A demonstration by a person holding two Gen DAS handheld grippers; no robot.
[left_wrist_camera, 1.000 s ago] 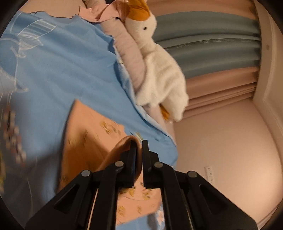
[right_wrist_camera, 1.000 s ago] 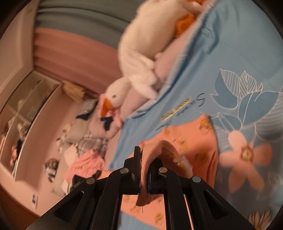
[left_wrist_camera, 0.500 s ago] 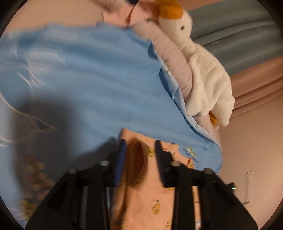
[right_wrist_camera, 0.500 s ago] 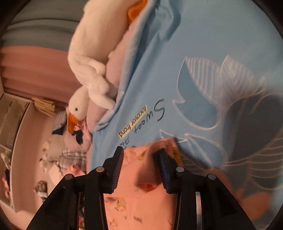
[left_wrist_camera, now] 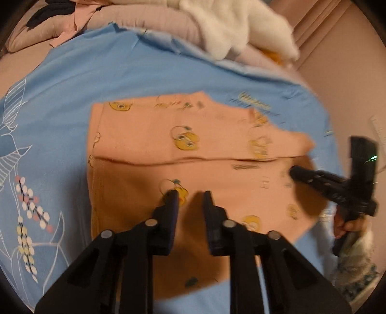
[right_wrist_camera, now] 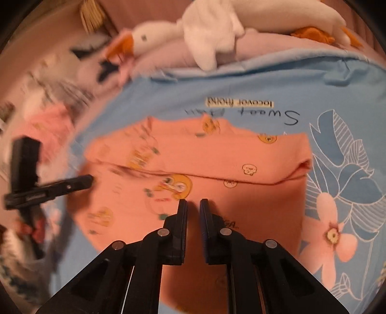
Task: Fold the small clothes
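Observation:
A small peach garment [left_wrist_camera: 193,149] printed with yellow cartoon faces lies on the blue bedsheet [left_wrist_camera: 72,79]. Its far part is folded over toward me, and the fold's edge runs across the middle. It also shows in the right wrist view [right_wrist_camera: 217,159]. My left gripper [left_wrist_camera: 189,193] is open and empty just above the garment's near half. My right gripper [right_wrist_camera: 193,200] is open a little and empty over the garment. Each gripper shows in the other's view, the right one [left_wrist_camera: 294,171] at the garment's right end, the left one [right_wrist_camera: 89,180] at its left end.
A white plush goose [right_wrist_camera: 205,31] lies on a mauve bolster [left_wrist_camera: 149,17] along the far edge of the bed. Several loose clothes [right_wrist_camera: 48,116] are heaped to the left. A pink wall [left_wrist_camera: 349,72] stands at the right.
Both grippers held the garment's edge a second ago, carried it over, then opened and let go. They have since drawn back and risen, and the garment lies folded flat.

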